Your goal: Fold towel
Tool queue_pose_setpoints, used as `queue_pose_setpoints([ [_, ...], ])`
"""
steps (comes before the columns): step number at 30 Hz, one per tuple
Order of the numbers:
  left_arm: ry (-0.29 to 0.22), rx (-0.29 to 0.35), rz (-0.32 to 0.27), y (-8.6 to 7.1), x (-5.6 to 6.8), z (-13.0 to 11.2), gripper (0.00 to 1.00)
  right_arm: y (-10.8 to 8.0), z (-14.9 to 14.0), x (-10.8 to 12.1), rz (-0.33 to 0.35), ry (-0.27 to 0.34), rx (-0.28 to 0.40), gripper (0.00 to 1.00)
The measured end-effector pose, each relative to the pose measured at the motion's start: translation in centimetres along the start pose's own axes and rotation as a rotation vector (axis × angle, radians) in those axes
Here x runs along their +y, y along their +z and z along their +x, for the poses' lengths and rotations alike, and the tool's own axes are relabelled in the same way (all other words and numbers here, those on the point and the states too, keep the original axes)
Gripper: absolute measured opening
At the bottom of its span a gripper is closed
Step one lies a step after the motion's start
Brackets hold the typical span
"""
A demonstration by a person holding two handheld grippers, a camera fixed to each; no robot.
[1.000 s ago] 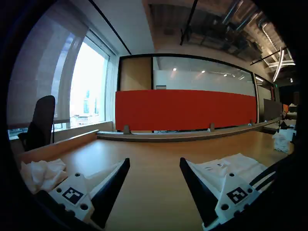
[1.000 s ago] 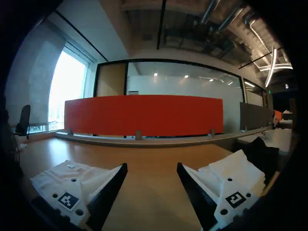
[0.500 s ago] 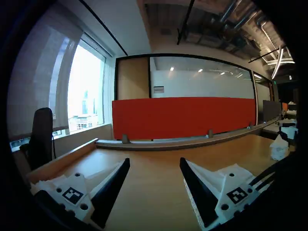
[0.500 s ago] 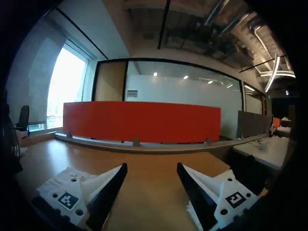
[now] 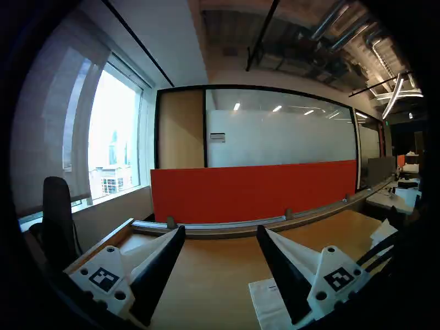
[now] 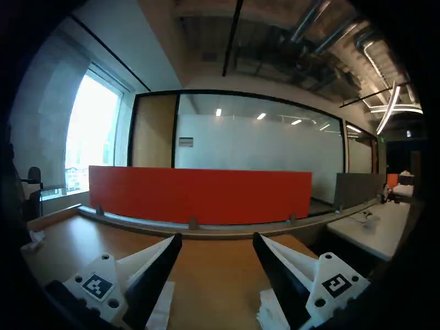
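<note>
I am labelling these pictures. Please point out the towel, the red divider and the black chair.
towel [image 5: 264, 305], left gripper view, its flat corner.
red divider [image 5: 253, 192], left gripper view, middle of panel.
black chair [image 5: 56, 212], left gripper view, backrest.

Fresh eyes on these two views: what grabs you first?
The long orange-red divider panel running across the far edge of the light wooden desk dominates both views. To its left, a tall bright window glares. In the foreground, the left gripper and right gripper both stand open, with the edge of a white towel low by the left one.
</note>
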State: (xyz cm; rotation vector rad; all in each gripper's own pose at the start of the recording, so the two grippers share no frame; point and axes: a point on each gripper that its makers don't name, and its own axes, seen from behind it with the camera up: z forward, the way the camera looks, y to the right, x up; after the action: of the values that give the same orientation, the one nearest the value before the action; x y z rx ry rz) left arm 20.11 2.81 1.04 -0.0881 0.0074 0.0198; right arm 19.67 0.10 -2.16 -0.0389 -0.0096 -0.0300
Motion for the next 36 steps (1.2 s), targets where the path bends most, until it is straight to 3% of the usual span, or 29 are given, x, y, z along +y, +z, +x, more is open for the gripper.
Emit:
queue_pose_setpoints([
  [5,0.001,-0.017,-0.037,0.1,1.2,1.6,0.96,-0.6,1.3,-0.4,0.014,0.01,-0.012,1.0],
  [11,0.014,-0.05,-0.056,0.3,1.8,1.8,0.96,-1.0,2.5,0.4,-0.003,0.002,-0.019,1.0],
  [17,0.032,-0.095,-0.059,0.4,1.8,0.6,0.96,-1.4,3.8,0.9,-0.018,0.012,-0.012,1.0],
  [23,0.042,-0.136,-0.089,0.3,2.3,-0.8,0.96,-1.8,3.8,0.8,-0.008,-0.02,-0.031,1.0],
  [36,0.066,-0.209,-0.147,-0.4,2.6,-2.9,0.96,-1.7,2.3,-2.3,0.101,-0.093,-0.095,1.0],
])
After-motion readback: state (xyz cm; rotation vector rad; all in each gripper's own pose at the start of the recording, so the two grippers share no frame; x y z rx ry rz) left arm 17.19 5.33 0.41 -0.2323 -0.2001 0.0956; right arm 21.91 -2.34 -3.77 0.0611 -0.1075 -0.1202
